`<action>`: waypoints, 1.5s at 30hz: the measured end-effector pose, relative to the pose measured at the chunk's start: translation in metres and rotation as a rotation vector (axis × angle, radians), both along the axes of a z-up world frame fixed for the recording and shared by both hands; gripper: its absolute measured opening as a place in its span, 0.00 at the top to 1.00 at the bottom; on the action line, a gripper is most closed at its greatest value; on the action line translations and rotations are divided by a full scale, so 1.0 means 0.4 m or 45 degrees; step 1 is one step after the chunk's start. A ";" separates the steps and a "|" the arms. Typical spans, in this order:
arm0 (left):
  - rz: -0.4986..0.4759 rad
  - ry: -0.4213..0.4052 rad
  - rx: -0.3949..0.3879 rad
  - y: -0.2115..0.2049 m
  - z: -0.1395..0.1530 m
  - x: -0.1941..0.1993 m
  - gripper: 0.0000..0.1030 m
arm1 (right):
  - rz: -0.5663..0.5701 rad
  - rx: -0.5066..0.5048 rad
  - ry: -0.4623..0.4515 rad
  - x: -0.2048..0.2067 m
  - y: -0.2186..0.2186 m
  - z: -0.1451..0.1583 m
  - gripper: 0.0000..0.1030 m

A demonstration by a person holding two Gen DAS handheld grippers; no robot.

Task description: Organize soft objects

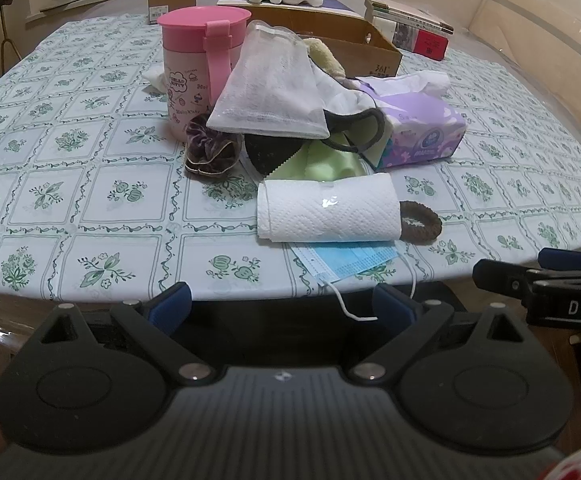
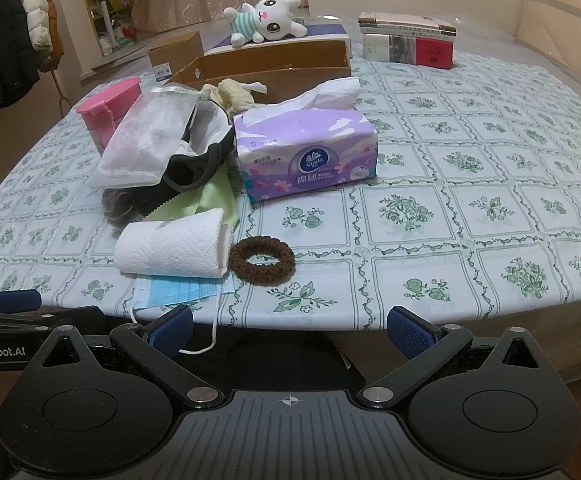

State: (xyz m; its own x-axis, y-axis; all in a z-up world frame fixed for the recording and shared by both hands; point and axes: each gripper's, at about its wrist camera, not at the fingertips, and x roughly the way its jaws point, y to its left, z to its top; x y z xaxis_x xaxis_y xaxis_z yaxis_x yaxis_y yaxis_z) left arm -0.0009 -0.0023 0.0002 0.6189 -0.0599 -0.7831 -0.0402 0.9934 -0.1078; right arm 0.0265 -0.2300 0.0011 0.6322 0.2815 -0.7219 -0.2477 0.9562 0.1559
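A pile of soft things lies mid-table: a white mesh pouch (image 1: 268,88), a black mask (image 1: 274,148), a green cloth (image 1: 326,168), a dark velvet scrunchie (image 1: 210,150) and a purple tissue pack (image 2: 306,152). Nearer the front edge sit a white paper towel roll (image 1: 326,210), a brown hair ring (image 2: 261,258) and a blue face mask (image 1: 344,262) whose ear loop hangs over the edge. A plush rabbit (image 2: 264,20) lies at the back. My left gripper (image 1: 282,306) and right gripper (image 2: 290,330) both hang open before the table edge, holding nothing.
A pink lidded cup (image 1: 198,64) stands left of the pile. Behind it is an open cardboard box (image 2: 266,66), a small carton (image 2: 176,56) and stacked books (image 2: 408,42). The floral tablecloth (image 2: 470,184) is bare on the right half. Coats (image 2: 6,44) hang far left.
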 end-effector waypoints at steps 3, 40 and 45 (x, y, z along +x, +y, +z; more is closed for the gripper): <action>0.000 0.001 0.000 0.000 0.000 0.000 0.06 | 0.000 0.003 0.001 0.001 0.000 0.000 0.00; -1.251 -0.060 0.506 -0.101 -0.086 0.256 0.42 | 0.856 -0.178 -0.098 0.228 0.032 -0.107 0.29; -1.293 -0.025 0.503 -0.097 -0.095 0.270 0.47 | 0.897 -0.200 -0.084 0.243 0.043 -0.118 0.46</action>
State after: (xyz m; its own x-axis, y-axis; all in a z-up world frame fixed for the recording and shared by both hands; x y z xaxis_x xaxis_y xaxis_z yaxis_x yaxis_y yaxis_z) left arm 0.1073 -0.0411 -0.0377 0.4356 -0.2962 -0.8500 0.8168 0.5269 0.2349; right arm 0.1239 -0.2129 -0.0462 0.3824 0.5342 -0.7539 -0.8175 0.5758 -0.0066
